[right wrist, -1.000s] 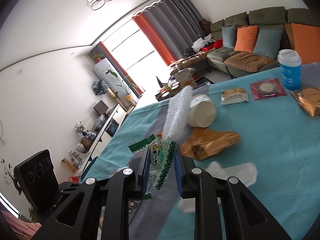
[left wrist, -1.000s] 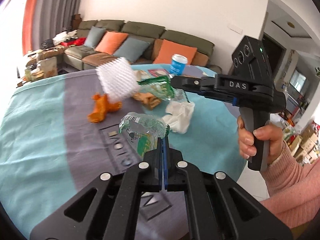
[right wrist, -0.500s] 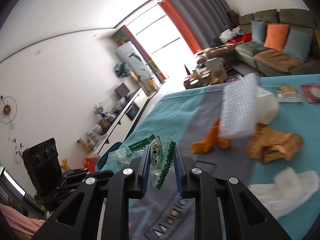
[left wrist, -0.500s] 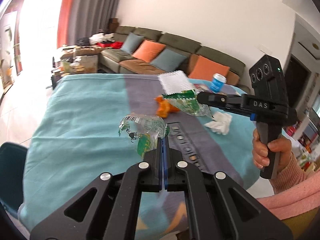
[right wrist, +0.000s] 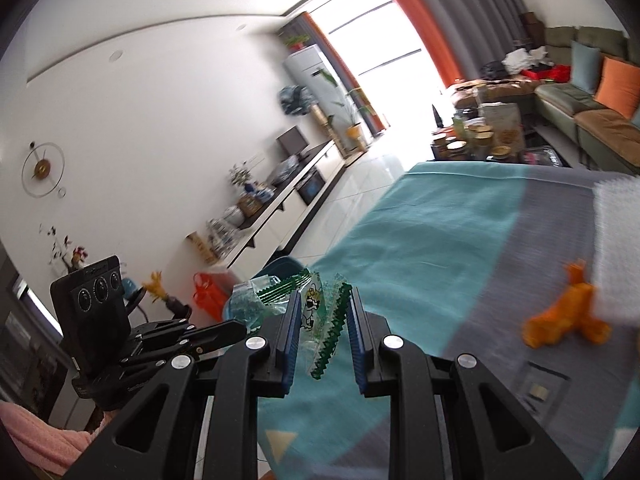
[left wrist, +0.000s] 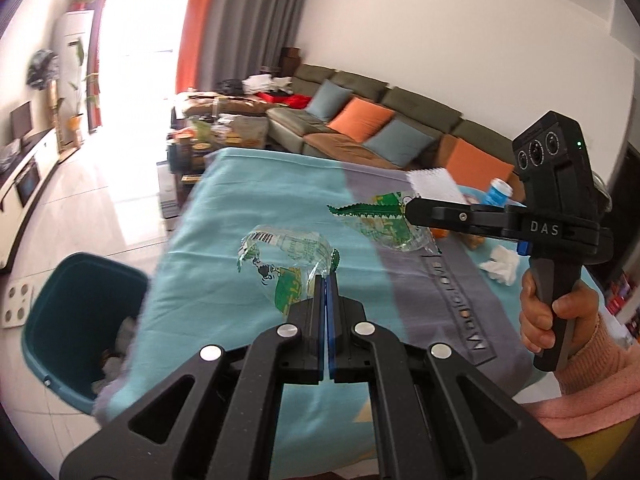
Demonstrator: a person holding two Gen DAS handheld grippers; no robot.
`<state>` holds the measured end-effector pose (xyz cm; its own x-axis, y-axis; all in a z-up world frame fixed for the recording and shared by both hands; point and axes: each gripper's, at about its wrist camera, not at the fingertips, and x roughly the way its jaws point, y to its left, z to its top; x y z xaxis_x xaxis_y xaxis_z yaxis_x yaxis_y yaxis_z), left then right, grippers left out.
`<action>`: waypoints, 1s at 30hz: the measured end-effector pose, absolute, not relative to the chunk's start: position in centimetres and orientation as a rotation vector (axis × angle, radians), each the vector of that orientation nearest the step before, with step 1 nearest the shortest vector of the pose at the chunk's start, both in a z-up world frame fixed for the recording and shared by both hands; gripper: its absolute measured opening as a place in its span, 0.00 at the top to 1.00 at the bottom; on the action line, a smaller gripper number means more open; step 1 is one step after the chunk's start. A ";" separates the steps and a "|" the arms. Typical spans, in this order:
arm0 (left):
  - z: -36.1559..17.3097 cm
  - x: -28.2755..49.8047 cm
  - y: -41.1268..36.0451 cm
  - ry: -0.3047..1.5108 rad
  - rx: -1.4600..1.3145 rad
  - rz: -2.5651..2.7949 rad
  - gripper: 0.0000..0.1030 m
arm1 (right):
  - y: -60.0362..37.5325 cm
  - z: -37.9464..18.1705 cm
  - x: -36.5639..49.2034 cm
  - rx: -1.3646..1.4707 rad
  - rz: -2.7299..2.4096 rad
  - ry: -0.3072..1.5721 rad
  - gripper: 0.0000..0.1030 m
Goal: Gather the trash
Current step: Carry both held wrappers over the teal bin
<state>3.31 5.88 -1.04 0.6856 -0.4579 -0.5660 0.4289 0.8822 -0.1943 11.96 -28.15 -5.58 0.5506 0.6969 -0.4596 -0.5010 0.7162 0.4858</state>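
Observation:
My left gripper [left wrist: 327,280] is shut on a crumpled clear wrapper with green print [left wrist: 288,256], held above the teal part of the tablecloth [left wrist: 224,248]. To the right, a person's hand [left wrist: 552,320] holds my right gripper [left wrist: 412,210], shut on a green-edged snack wrapper [left wrist: 376,220] that hangs in the air. In the right wrist view this wrapper [right wrist: 320,320] sits pinched between the blue pads of the right gripper [right wrist: 324,304]. The left gripper [right wrist: 224,330] shows at the lower left with its clear wrapper [right wrist: 248,300]. A teal bin [left wrist: 80,320] stands on the floor beside the table's left edge.
The bin holds some crumpled trash. On the grey band of the cloth lie an orange peel [right wrist: 568,316], a white foam net [right wrist: 616,248] and a white tissue [left wrist: 500,266]. A blue cup [left wrist: 498,194] stands at the far side. A sofa [left wrist: 360,128] lies beyond the table.
Both grippers have swung left across the table, each still holding its wrapper. The teal bin has come into view at the left, and the rest of the litter has slid off to the right.

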 end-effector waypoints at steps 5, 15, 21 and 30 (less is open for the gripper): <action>-1.0 3.6 9.3 0.642 -0.063 -0.416 0.99 | -24.6 -5.3 13.4 0.289 0.789 0.705 0.80; -1.2 4.3 15.5 0.645 -0.110 -0.265 0.99 | -17.4 -5.2 15.4 0.210 0.890 0.753 0.80; -1.9 5.1 18.7 0.662 -0.132 -0.197 0.99 | -14.0 -5.7 17.0 0.174 0.916 0.790 0.79; -4.2 6.6 21.6 0.711 -0.166 -0.132 0.99 | -10.2 -6.8 18.7 0.133 0.923 0.843 0.79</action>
<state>6.62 21.64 -4.20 0.7501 -0.1770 -0.6372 0.0640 0.9784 -0.1965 18.74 -10.23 -6.82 0.3168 0.7475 -0.5838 -0.6491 0.6197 0.4412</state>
